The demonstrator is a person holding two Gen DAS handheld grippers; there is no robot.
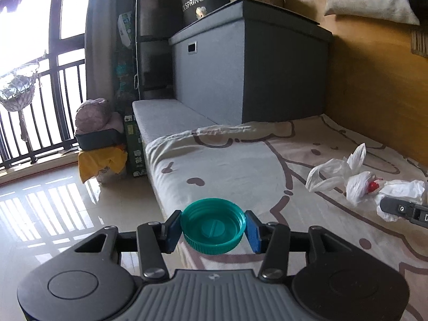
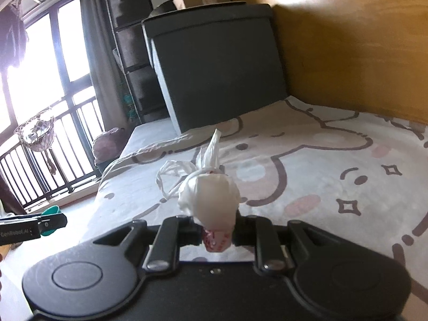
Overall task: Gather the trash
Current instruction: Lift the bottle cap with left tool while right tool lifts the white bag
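My left claw (image 1: 213, 227) is clamped on a green cap (image 1: 213, 226), pads on opposite sides of its ribbed rim, open side up; it is stiff, light and a bit slick, so I judge the rim grip right. My right claw (image 2: 217, 231) is clenched on a knotted white bag (image 2: 211, 198), held low by its bunched bottom, just above the bed (image 2: 321, 160). Soft, crinkly, nearly weightless, I think; it may slip, so the knot looks the safer hold.

Left claw (image 1: 213, 226) clamped (pads gripping); right claw (image 2: 216, 231) pinched nearly closed.
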